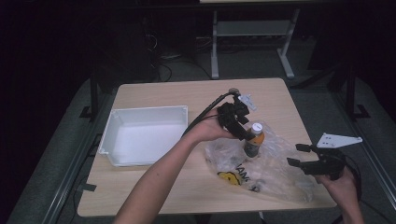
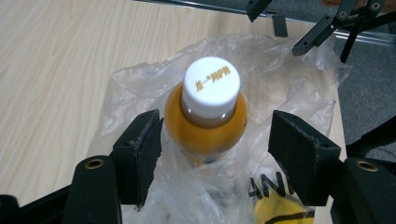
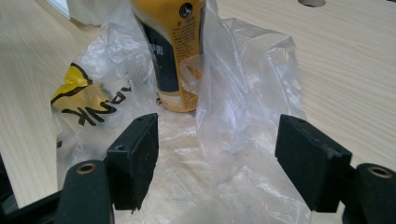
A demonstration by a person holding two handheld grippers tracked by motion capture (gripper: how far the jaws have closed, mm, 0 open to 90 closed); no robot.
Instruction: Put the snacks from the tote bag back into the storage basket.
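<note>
An orange drink bottle (image 1: 253,140) with a white cap (image 2: 211,84) stands upright on a clear plastic bag (image 1: 273,175) with a yellow and black print. My left gripper (image 1: 243,133) reaches in from the left at neck height. Its jaws stand on either side of the bottle (image 2: 208,126), open, and the pads (image 2: 140,154) do not press on it. My right gripper (image 1: 299,155) hovers open over the bag's right edge. In the right gripper view its jaws point at the bottle's foot (image 3: 175,60), with crumpled bag film (image 3: 243,93) between them (image 3: 217,140).
A white rectangular tray (image 1: 149,111) sits on the left half of the wooden table (image 1: 187,93). Behind the table are a dark floor and the legs of another table (image 1: 215,46). The table's right edge runs close to the right hand.
</note>
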